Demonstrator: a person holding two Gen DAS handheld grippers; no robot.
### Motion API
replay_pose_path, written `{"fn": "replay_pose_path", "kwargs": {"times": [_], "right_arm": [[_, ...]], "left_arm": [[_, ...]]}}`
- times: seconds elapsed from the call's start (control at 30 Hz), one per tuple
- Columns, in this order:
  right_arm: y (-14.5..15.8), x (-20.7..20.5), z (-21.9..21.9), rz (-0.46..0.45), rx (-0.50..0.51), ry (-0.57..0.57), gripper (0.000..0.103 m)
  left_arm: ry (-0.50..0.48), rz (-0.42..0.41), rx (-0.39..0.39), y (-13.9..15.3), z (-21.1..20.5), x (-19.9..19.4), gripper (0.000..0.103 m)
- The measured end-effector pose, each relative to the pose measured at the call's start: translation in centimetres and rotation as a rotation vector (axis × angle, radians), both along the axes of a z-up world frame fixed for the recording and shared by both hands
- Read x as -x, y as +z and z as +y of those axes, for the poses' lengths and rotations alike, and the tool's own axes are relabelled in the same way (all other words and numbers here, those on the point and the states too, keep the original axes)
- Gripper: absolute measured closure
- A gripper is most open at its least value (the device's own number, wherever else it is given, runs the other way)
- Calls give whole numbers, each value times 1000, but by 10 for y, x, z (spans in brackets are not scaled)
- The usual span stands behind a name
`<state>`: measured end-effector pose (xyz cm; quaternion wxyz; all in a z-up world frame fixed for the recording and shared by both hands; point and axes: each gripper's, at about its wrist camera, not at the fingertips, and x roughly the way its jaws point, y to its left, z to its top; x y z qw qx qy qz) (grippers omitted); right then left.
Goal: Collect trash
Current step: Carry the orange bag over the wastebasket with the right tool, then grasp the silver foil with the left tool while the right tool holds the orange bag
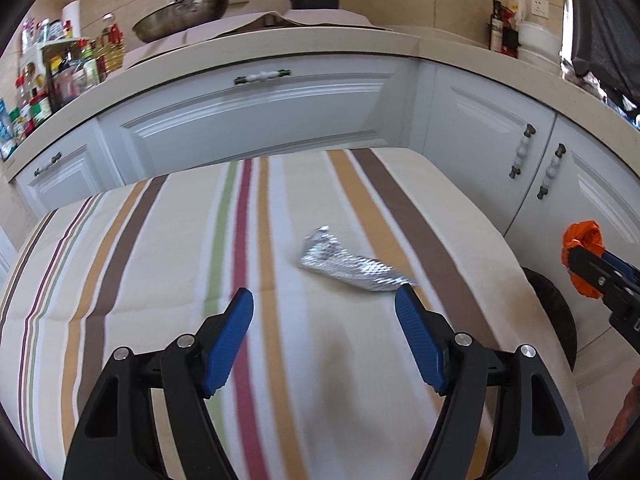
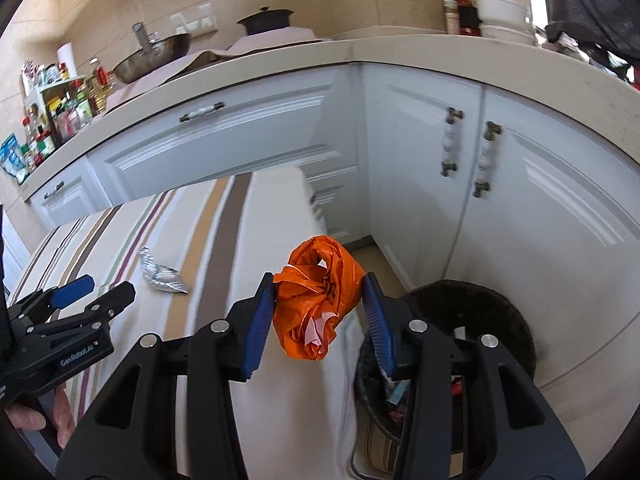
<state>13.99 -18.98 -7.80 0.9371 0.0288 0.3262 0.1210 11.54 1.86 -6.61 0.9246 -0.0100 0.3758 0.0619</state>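
A crumpled silver foil wrapper (image 1: pixel 352 270) lies on the striped tablecloth (image 1: pixel 160 280), just beyond my left gripper (image 1: pixel 326 304), which is open with nothing between its blue pads. In the right wrist view the same foil wrapper (image 2: pixel 162 272) lies left of centre, and the left gripper (image 2: pixel 90 292) shows at the left edge. My right gripper (image 2: pixel 320 292) is shut on a crumpled orange plastic bag (image 2: pixel 316 292), held above the table's right edge. That orange bag (image 1: pixel 584 254) also shows at the right edge of the left wrist view.
A dark round trash bin (image 2: pixel 472 320) with scraps inside stands on the floor right of the table, below the right gripper. White cabinet doors (image 2: pixel 460 184) and a beige countertop (image 1: pixel 280 44) with pans and bottles ring the table. A hand (image 2: pixel 52 420) grips the left tool.
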Motion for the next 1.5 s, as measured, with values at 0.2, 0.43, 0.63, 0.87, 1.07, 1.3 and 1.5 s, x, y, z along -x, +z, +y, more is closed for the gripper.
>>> {"fn": "replay_pose_path", "kwargs": {"times": [0.2,0.43,0.63,0.87,1.07,1.3,1.5], "right_arm": [[-9,0,-34,4,-35,-43,60],[-19,1,-63,11,-64,-85,60],[-24,-1,-69,19,-73,-98,60],[-23,2,-64,15,-73,-89,60],[-20,3,-57,14,-67,-73,60],[-16,4,-49,10,-66,-57,60],[-18,1,-47,17,-66,-52,60]], "left_arm": [[-4,19,-21,-3,-19,-20,29],[25,80,-43,-14,-23,-44,29],[24,100,-14,-20,-14,-43,31],[19,117,24,-23,1,-30,51],[21,121,21,-23,15,-14,63],[35,77,5,-14,23,-13,37],[24,60,16,-13,22,-23,26]]}}
